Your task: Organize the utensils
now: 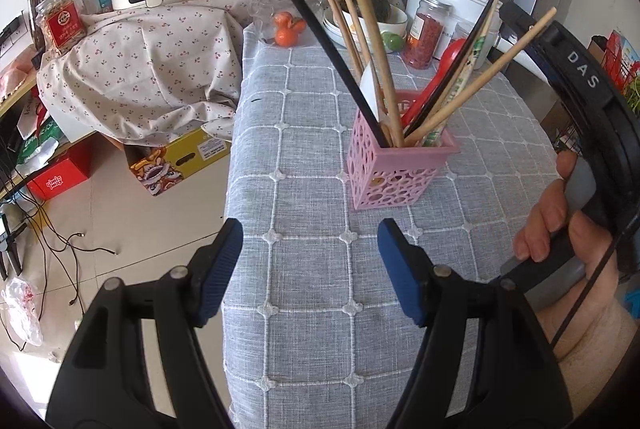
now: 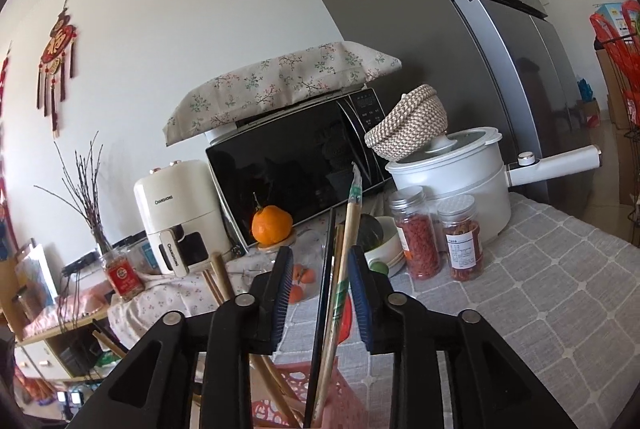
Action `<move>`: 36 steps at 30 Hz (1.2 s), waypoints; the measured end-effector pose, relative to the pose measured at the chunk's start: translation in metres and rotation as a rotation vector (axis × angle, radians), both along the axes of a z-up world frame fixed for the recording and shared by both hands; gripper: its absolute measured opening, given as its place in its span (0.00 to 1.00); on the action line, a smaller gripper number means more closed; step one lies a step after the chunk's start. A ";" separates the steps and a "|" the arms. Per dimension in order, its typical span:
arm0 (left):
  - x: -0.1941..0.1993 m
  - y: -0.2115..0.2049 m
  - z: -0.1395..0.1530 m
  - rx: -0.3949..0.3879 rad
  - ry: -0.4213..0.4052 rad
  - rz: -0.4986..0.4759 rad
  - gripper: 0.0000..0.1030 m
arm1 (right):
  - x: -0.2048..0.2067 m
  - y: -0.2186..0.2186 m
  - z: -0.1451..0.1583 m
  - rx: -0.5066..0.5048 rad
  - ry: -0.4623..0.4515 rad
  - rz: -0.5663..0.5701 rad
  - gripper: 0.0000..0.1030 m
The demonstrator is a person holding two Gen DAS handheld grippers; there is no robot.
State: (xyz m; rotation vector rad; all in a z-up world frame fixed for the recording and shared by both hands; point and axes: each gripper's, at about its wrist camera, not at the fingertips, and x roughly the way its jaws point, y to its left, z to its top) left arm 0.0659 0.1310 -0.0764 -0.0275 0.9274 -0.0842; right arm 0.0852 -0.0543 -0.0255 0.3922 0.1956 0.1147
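Both of my grippers stand open. Between the parted pads of my right gripper [image 2: 316,287] rise a wrapped pair of chopsticks [image 2: 347,241] and a black chopstick [image 2: 327,269]; neither pad presses on them. Their lower ends sit in the pink holder [image 1: 394,165], which stands upright on the table [image 1: 304,269] with a grey checked cloth. Wooden chopsticks [image 1: 374,45], a second black chopstick [image 1: 324,49] and a red spoon [image 1: 448,65] lean in the same holder. My left gripper [image 1: 310,269] hangs over bare cloth just short of the holder, jaws wide, nothing between them. Behind stand two jars [image 2: 436,241], a white pot [image 2: 460,185], a microwave [image 2: 296,165] and an orange [image 2: 271,225].
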 end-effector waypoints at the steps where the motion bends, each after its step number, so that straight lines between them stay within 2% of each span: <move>1: -0.001 -0.001 0.002 -0.008 -0.004 0.003 0.69 | -0.002 -0.004 0.004 -0.001 0.022 -0.003 0.36; 5: -0.005 -0.008 0.008 -0.039 -0.014 0.014 0.73 | -0.010 -0.019 0.019 -0.036 0.098 0.002 0.38; 13: -0.022 -0.032 0.024 -0.058 -0.035 0.043 0.80 | -0.034 -0.045 0.043 -0.129 0.291 0.074 0.50; 17: -0.032 -0.045 0.032 -0.031 -0.062 0.076 0.82 | -0.050 -0.058 0.043 -0.175 0.376 0.091 0.58; 21: -0.045 -0.059 0.040 0.021 -0.095 0.109 0.91 | -0.068 -0.074 0.044 -0.214 0.437 0.085 0.70; 23: -0.053 -0.067 0.043 0.016 -0.105 0.115 0.95 | -0.075 -0.080 0.045 -0.248 0.465 0.087 0.76; 26: -0.061 -0.080 0.046 0.006 -0.120 0.105 0.96 | -0.084 -0.086 0.047 -0.307 0.498 0.082 0.83; 30: -0.065 -0.097 0.048 0.028 -0.144 0.083 0.97 | -0.093 -0.091 0.049 -0.347 0.490 0.075 0.89; 36: -0.059 -0.107 0.048 0.021 -0.150 0.077 0.97 | -0.089 -0.100 0.047 -0.385 0.510 0.085 0.90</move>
